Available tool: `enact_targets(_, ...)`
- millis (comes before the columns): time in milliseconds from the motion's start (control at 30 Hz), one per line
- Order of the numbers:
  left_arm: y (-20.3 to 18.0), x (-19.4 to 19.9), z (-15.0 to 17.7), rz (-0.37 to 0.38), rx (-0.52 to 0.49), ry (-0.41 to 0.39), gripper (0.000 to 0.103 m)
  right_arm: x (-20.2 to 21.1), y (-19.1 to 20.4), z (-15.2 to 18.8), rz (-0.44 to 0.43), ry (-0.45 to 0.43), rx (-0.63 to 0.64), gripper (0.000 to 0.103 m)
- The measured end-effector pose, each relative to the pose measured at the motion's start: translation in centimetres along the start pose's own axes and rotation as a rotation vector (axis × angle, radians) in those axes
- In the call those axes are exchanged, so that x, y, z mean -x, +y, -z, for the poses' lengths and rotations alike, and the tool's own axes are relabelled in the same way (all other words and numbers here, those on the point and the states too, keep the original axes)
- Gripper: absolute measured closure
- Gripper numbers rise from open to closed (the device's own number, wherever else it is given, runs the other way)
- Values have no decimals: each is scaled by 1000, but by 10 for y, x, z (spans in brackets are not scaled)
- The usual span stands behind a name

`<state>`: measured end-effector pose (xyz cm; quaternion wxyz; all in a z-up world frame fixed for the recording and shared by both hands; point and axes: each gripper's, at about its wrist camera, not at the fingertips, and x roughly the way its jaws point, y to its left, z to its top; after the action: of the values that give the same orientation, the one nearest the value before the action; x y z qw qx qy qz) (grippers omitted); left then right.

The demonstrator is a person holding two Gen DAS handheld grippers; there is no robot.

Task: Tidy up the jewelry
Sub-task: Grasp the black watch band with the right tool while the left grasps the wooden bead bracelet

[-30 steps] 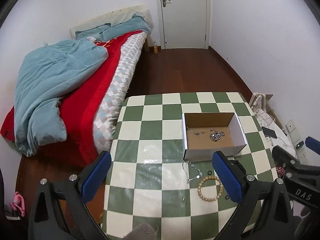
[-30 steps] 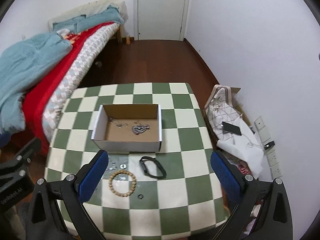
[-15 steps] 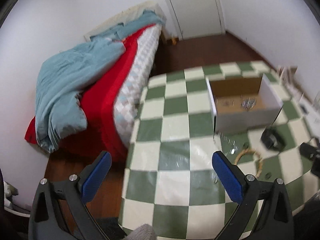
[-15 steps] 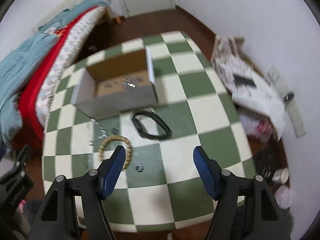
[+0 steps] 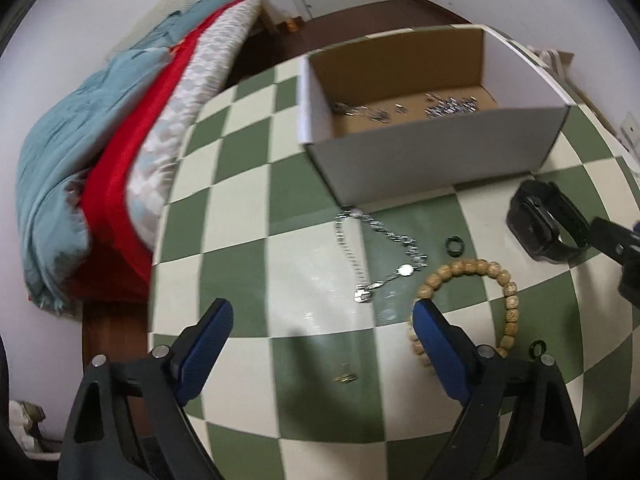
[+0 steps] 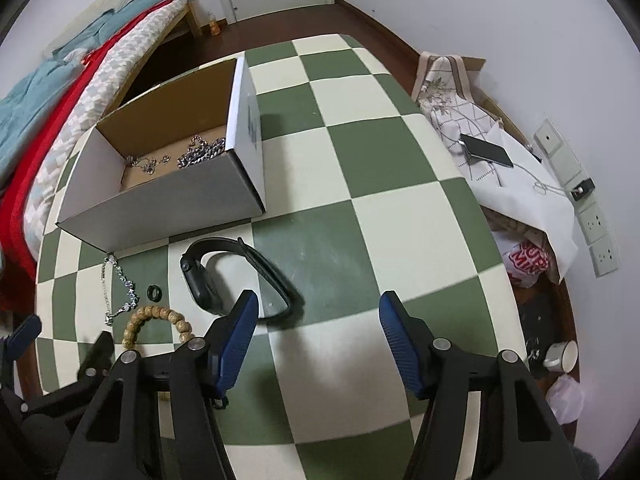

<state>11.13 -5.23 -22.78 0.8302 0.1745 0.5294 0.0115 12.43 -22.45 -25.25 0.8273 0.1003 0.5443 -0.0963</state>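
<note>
1. Left wrist view: the left gripper (image 5: 322, 316), with blue-padded fingers, hangs over the green-and-cream checked tabletop (image 5: 240, 216), its jaws spread wide and nothing between them.
2. Ahead of it lies a thin silver chain bracelet (image 5: 372, 256), one end touching the foot of the open white cardboard box (image 5: 432, 168).
3. A wooden bead bracelet (image 5: 480, 276) lies just right of the chain; its near part is hidden behind the right finger (image 5: 434, 336).
4. A small black ring (image 5: 455, 246) sits between the chain and a black smartwatch (image 5: 540, 226). A second dark ring (image 5: 537, 347) lies near the beads, and a tiny gold-coloured piece (image 5: 346, 379) lies on the cloth between the fingers (too small to tell what it is).
5. Inside the box, silver chains (image 5: 448, 106) lie on the brown floor.
6. A bed with a red cover and a blue-grey blanket (image 5: 80, 132) stands beside the table.
7. Right wrist view: the right gripper (image 6: 318, 312) is also open, moderately wide, and holds nothing. Its left finger (image 6: 240, 328) overlaps the band of the smartwatch (image 6: 204, 280); whether they touch cannot be told.
8. The watch lies just in front of the box (image 6: 160, 200), with the black ring (image 6: 154, 293), chain (image 6: 120, 288) and beads (image 6: 160, 316) to its left.
9. Beyond the table edge, a black phone (image 6: 486, 150) rests on white paper.
</note>
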Motion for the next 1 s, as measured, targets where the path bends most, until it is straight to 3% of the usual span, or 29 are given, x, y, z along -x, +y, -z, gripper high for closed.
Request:
enact_targets(100, -7, -3, -1, 24, -19, 10, 14, -6, 4, -4, 0, 7, 21, 40)
enact_targets(367, -16, -13, 2, 131, -22, 48, 72, -23, 10, -8, -5, 52, 61, 48)
enact_targets(433, -18, -14, 2, 172, -19, 57, 96, -27, 10, -8, -11, 67, 67, 64)
enact_targets(467, -19, -14, 2, 176, -23, 63, 96, -28, 10, -8, -26, 71, 72, 66)
enact_targets(533, -17, -14, 0, 178, -28, 67, 96, -27, 11, -7, -32, 70, 83, 90)
enact_targets(800, 2, -9, 4, 222, 28, 86, 97, -8, -4, 4, -78, 48, 29, 91)
enact_targets(1000, 16, 13, 3, 241, 61, 47, 97, 14, -12, 13, -121, 30, -3, 92)
